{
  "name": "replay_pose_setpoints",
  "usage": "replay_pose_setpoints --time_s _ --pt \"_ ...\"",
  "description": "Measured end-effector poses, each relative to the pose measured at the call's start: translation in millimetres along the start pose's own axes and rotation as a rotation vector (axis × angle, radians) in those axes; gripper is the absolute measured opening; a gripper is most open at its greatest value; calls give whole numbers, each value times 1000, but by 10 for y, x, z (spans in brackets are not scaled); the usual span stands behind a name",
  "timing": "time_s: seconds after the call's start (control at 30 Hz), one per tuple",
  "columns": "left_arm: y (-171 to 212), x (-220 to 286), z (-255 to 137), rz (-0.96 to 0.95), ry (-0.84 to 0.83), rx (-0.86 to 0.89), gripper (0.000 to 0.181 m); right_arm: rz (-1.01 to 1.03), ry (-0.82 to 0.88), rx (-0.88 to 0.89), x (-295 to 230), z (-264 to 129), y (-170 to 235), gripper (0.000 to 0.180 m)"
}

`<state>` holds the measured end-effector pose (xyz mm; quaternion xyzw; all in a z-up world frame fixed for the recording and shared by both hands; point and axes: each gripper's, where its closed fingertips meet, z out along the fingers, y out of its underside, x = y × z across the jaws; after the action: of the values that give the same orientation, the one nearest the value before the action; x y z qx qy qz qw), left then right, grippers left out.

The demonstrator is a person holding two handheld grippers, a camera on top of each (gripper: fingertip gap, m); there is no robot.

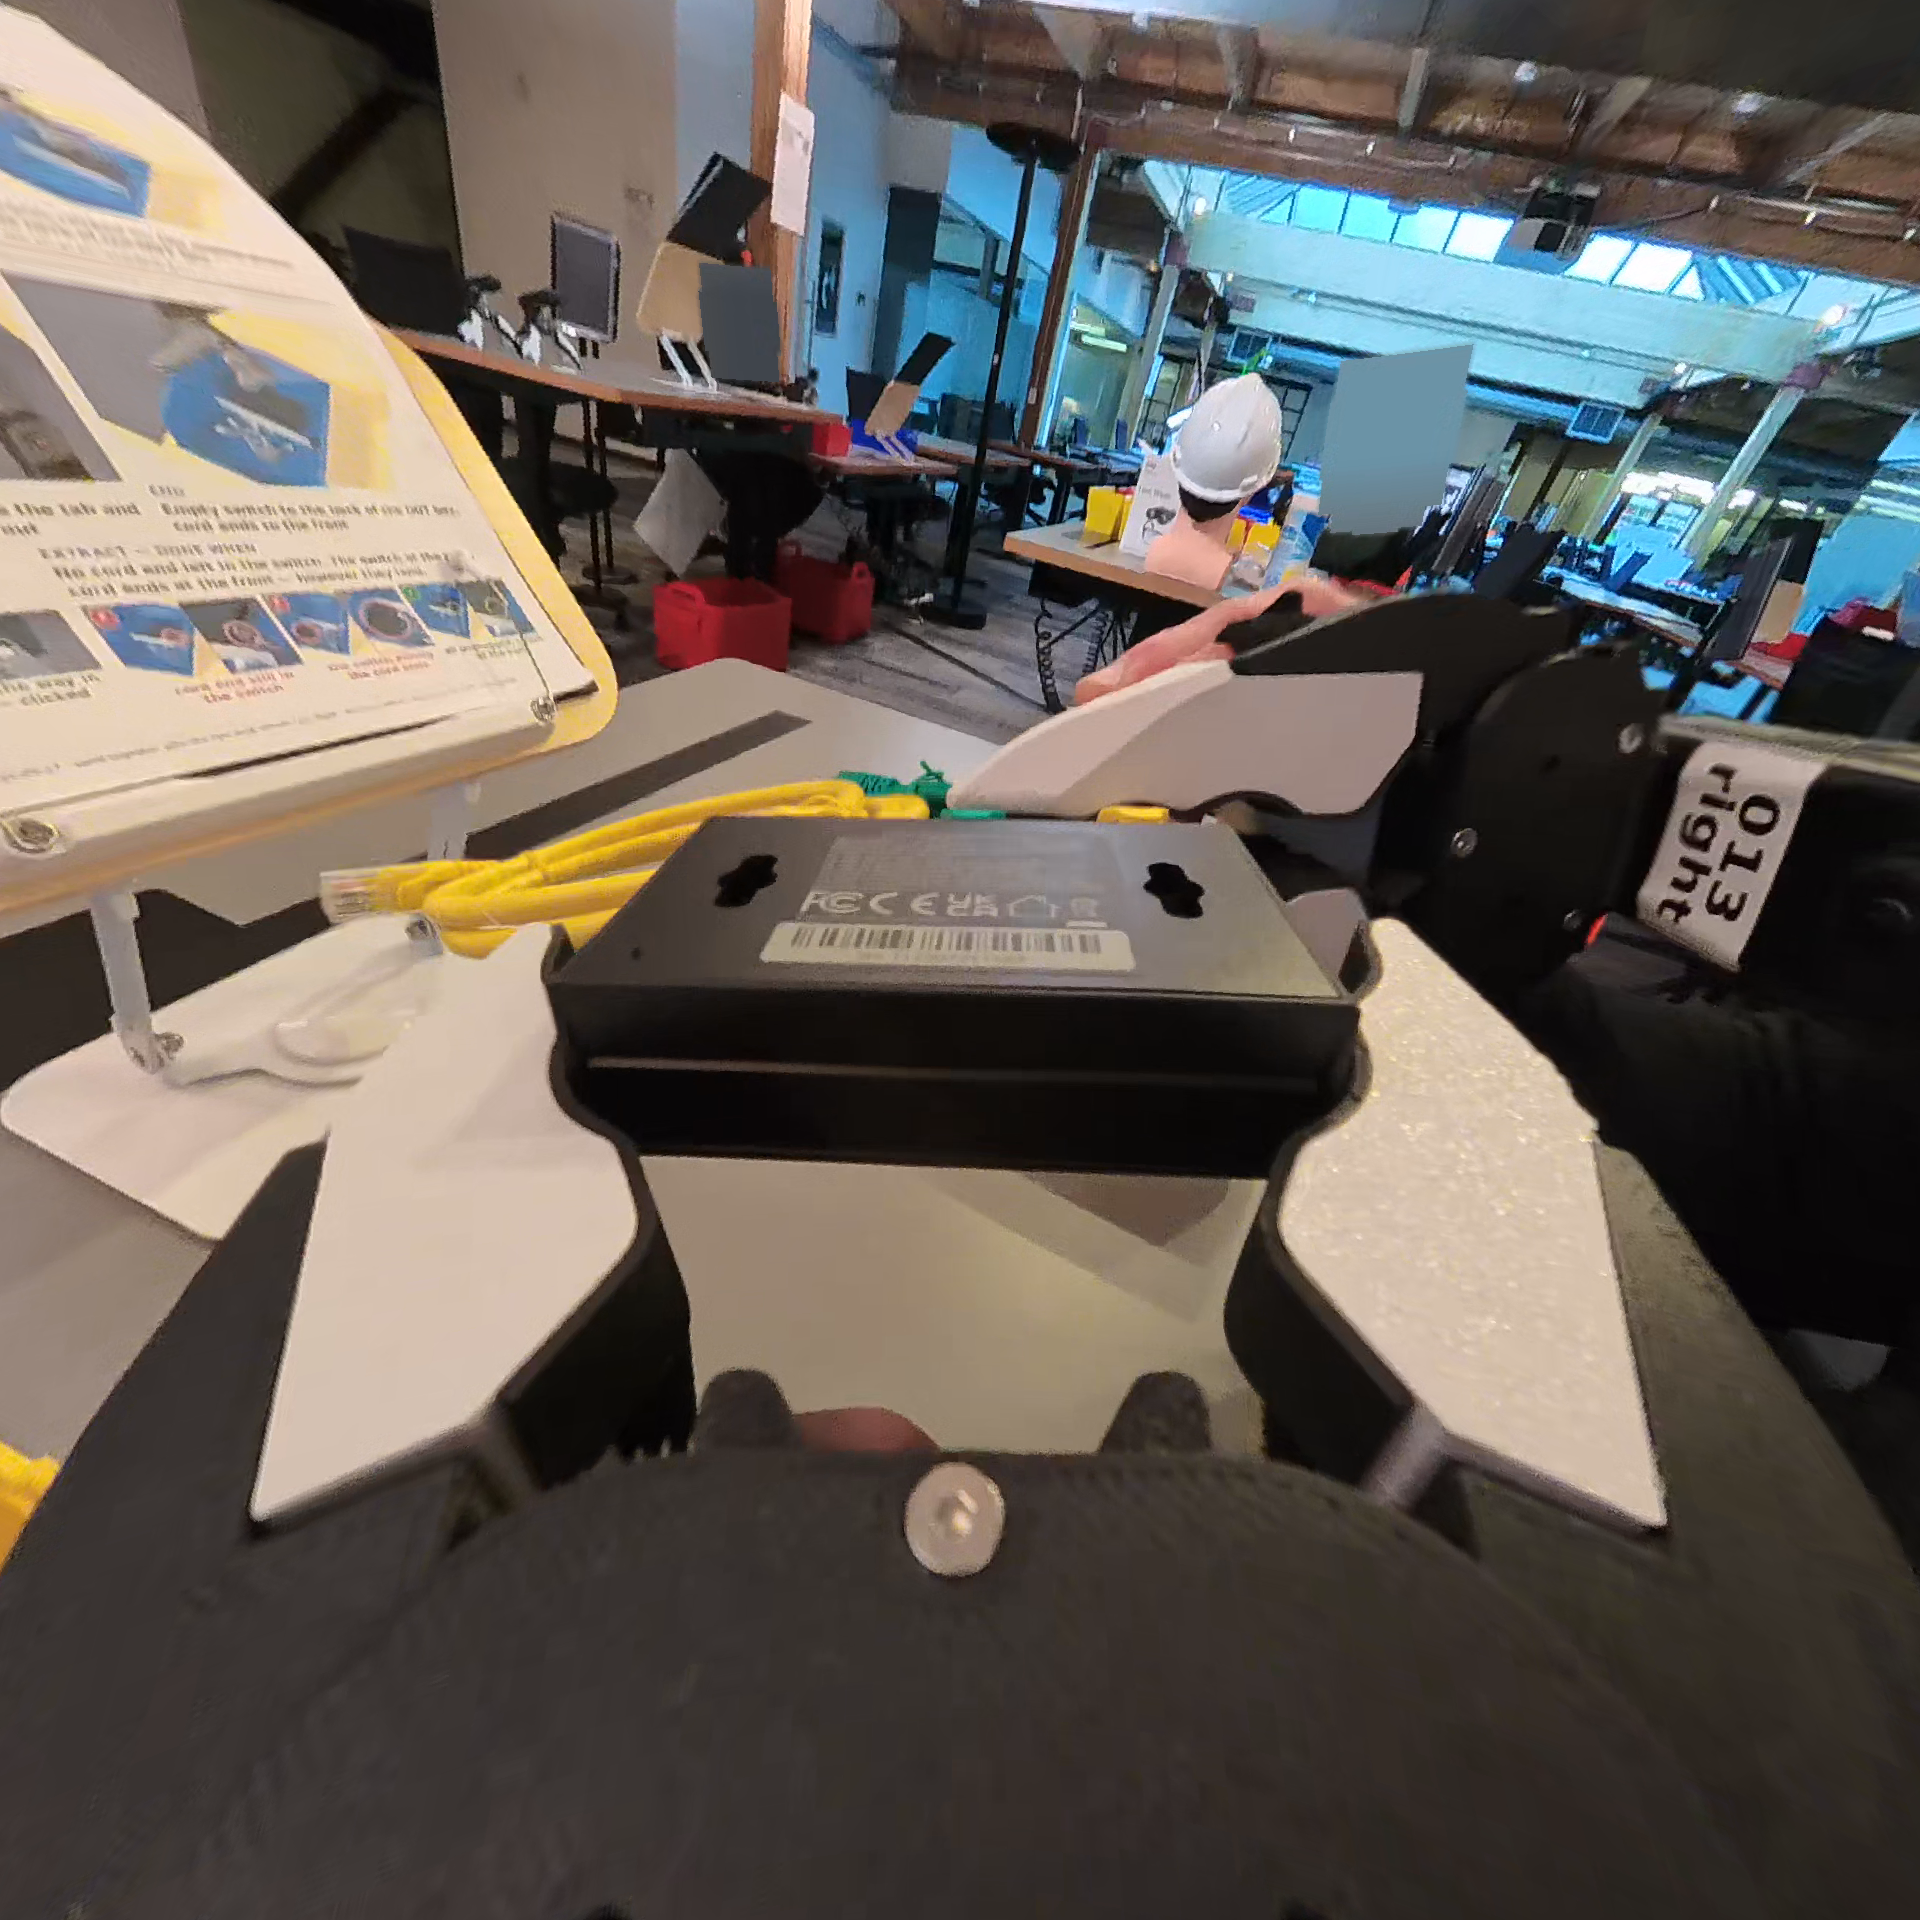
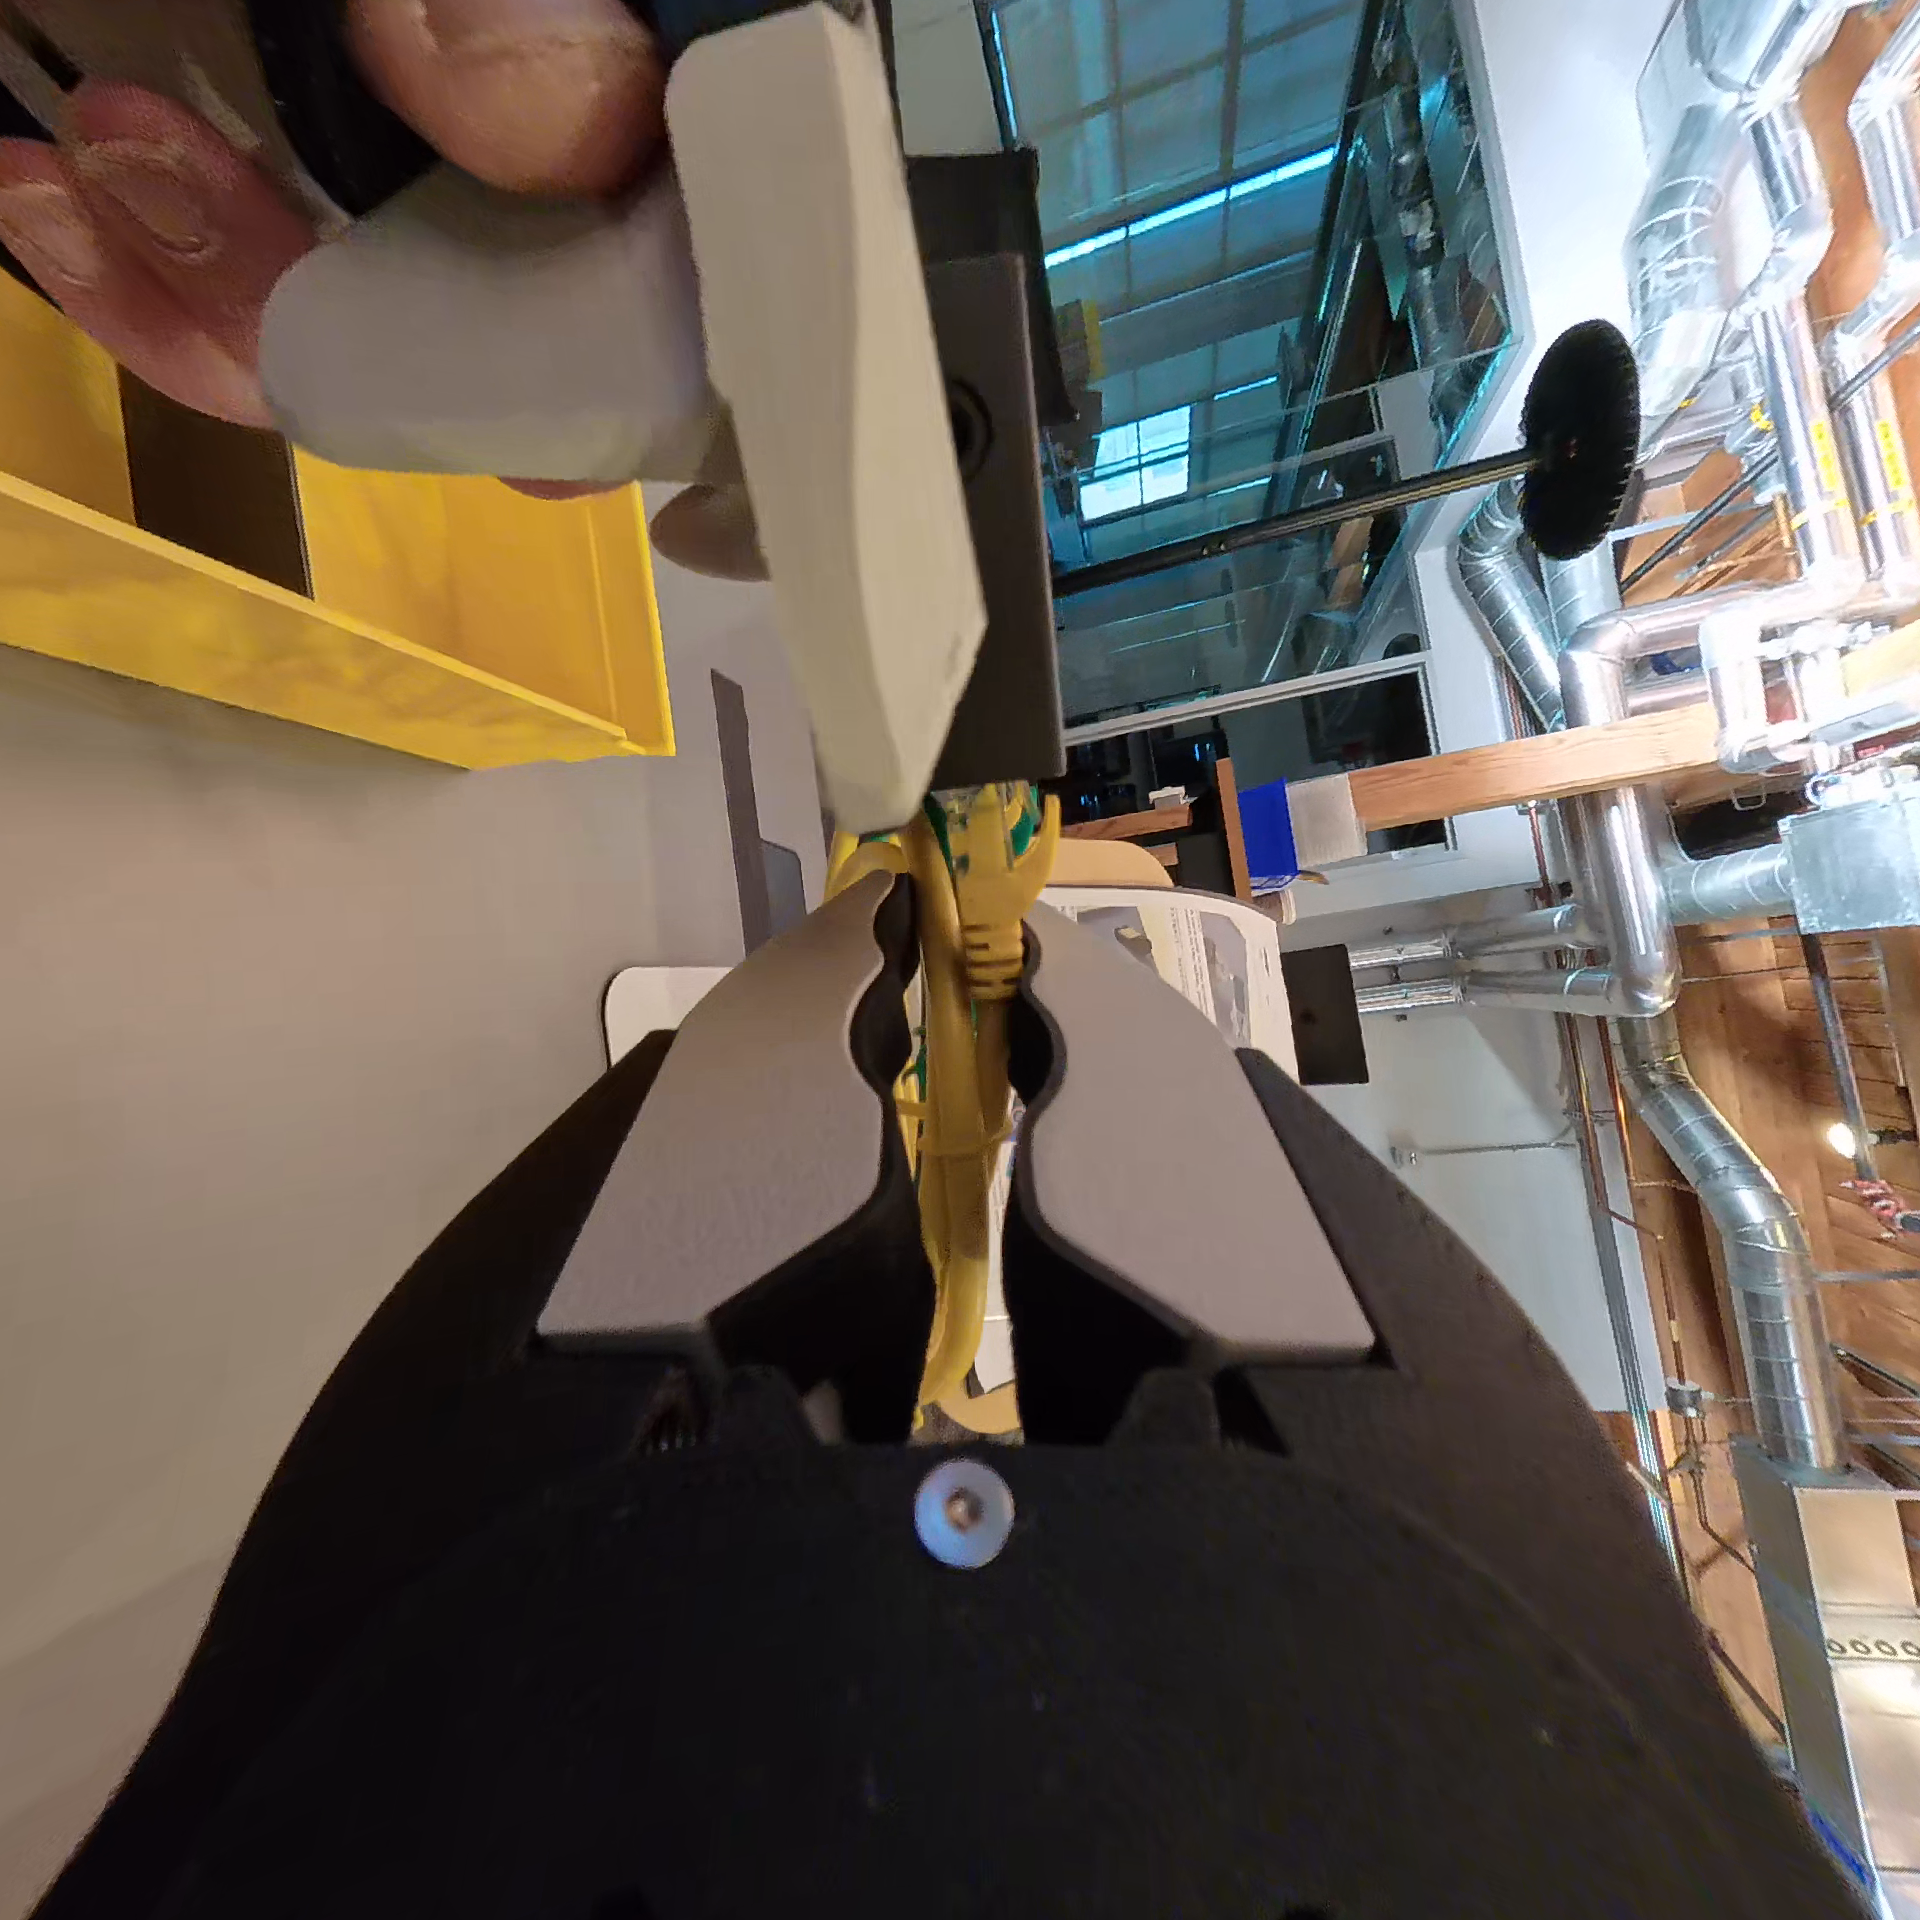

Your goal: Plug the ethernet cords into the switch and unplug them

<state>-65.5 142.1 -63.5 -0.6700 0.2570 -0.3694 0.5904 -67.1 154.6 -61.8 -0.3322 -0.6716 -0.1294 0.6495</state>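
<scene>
Grey bench: left gripper jaws clamp black switch; right gripper jaws pinch yellow cord boot. Step: at the ports, plugging or unplugging unclear; next needs straight axial motion.

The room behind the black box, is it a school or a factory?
Neither, probably: it looks like a big open workshop or lab. Long desks with screens, red bins, bare wooden ceiling beams and shiny air pipes suggest that.
</scene>
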Motion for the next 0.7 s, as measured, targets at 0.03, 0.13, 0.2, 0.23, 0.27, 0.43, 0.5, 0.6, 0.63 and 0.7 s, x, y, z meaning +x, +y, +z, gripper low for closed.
replay_pose_setpoints --time_s 0.03,0.13,0.2,0.23,0.27,0.43,0.5,0.6,0.63,0.7 --pt "-46 2 -16 2 -3 26 131 -1 4 8 -2 -1 -18 13" --pt "-29 -5 -16 -11 -2 10 130 4 -6 13 -16 4 -24 14" --pt "-56 2 -29 -14 0 32 130 7 -3 23 -13 -2 -34 15" --pt "-76 -4 -34 -33 0 47 129 9 -2 23 -12 0 -47 16" --pt "-81 -16 -34 -63 4 54 129 5 4 19 -8 2 -57 19" --pt "-115 -81 -69 -201 36 122 128 18 4 75 -17 -27 -159 35" --pt "-127 -96 -76 -243 49 137 128 3 -23 96 -76 -36 -211 28" --pt "-147 -99 -94 -244 49 149 128 5 -29 112 -101 -37 -244 25" --pt "-140 -103 -89 -244 42 141 128 13 -39 107 -100 -36 -237 25" --pt "-156 -101 -92 -253 41 154 128 16 -63 119 -113 -47 -244 26"
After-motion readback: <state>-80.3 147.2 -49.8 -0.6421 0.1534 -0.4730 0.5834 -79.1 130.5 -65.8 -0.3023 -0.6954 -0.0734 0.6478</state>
